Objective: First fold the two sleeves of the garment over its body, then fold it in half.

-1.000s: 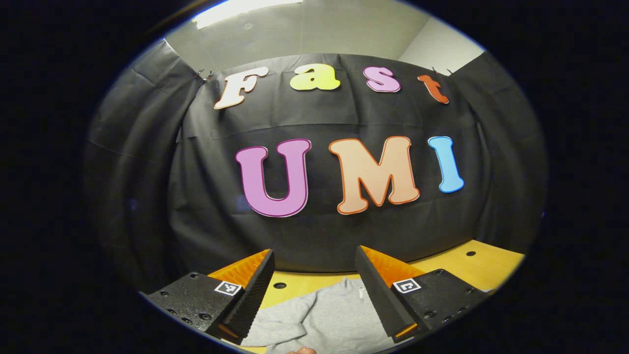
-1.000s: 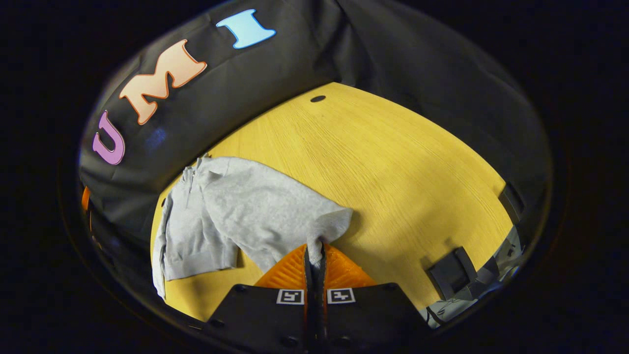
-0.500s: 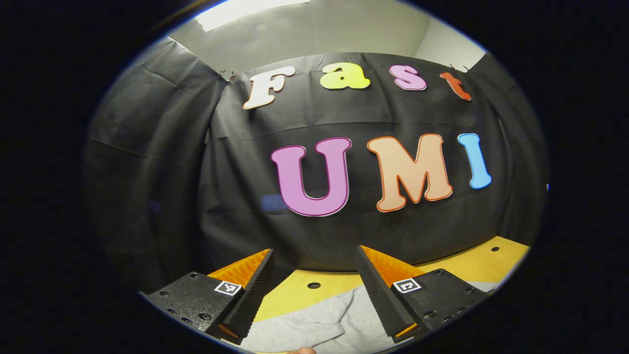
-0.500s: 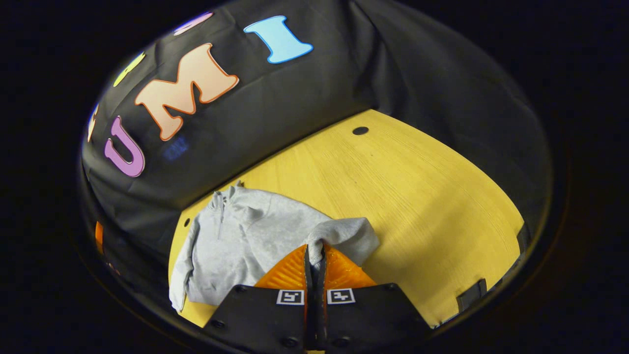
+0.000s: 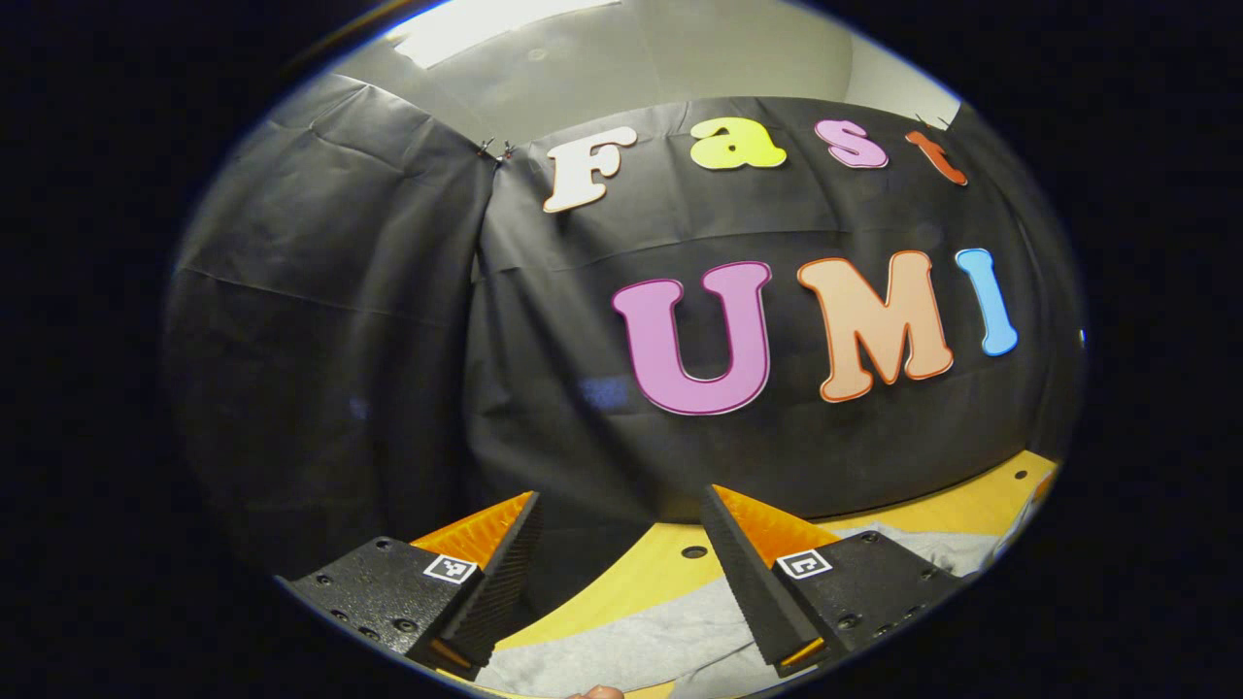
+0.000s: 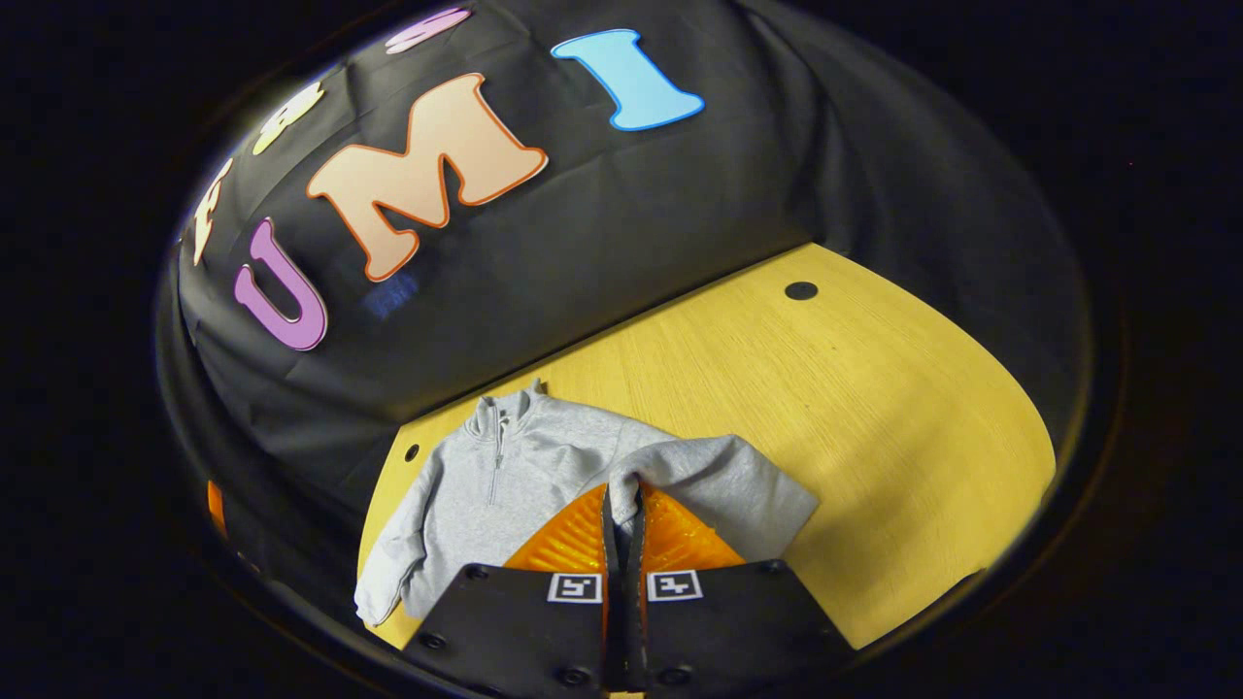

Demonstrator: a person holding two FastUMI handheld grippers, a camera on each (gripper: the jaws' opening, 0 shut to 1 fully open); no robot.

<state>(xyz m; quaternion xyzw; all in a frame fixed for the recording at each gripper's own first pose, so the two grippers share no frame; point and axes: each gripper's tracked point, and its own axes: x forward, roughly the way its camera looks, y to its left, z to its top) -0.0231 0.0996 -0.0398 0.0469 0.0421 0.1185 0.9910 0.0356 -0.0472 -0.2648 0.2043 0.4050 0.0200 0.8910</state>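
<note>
Left gripper view: left gripper (image 5: 621, 573) held above the surface with fingers (image 5: 505, 573) spread wide apart and nothing between them, pointed mostly at the black cloth wall (image 5: 388, 340). Below and between the fingers, a strip of the light grey, soft knit pullover with a short zip collar (image 5: 631, 646), lying flat near the back edge of the yellow wooden table (image 5: 952, 510); a small dark hole (image 5: 693, 551) visible in the bare wood just beyond the cloth. Right gripper view: right gripper (image 6: 621, 519) clenched, both fingers pinching a bunched fold of the pullover's sleeve (image 6: 723, 481), which draped limply from the pinch. Body of the pullover (image 6: 495, 485) spread toward the back left corner of the table, collar pointing at the back edge, the other sleeve trailing toward the left edge. Held sleeve partly lifted and lying across the front right of the body, not yet flattened. Judged light and floppy, with no stiffness to hold a crease unaided, so likely to sag and wrinkle wherever unsupported; knit surface probably grippy enough not to slip from a firm pinch, and not fragile. Best taken at cuffs, hem corners or shoulder seams, where doubled cloth gives a thicker bite. A single-layer pinch mid-panel would probably drag the whole garment across the smooth wood rather than fold it.
</note>
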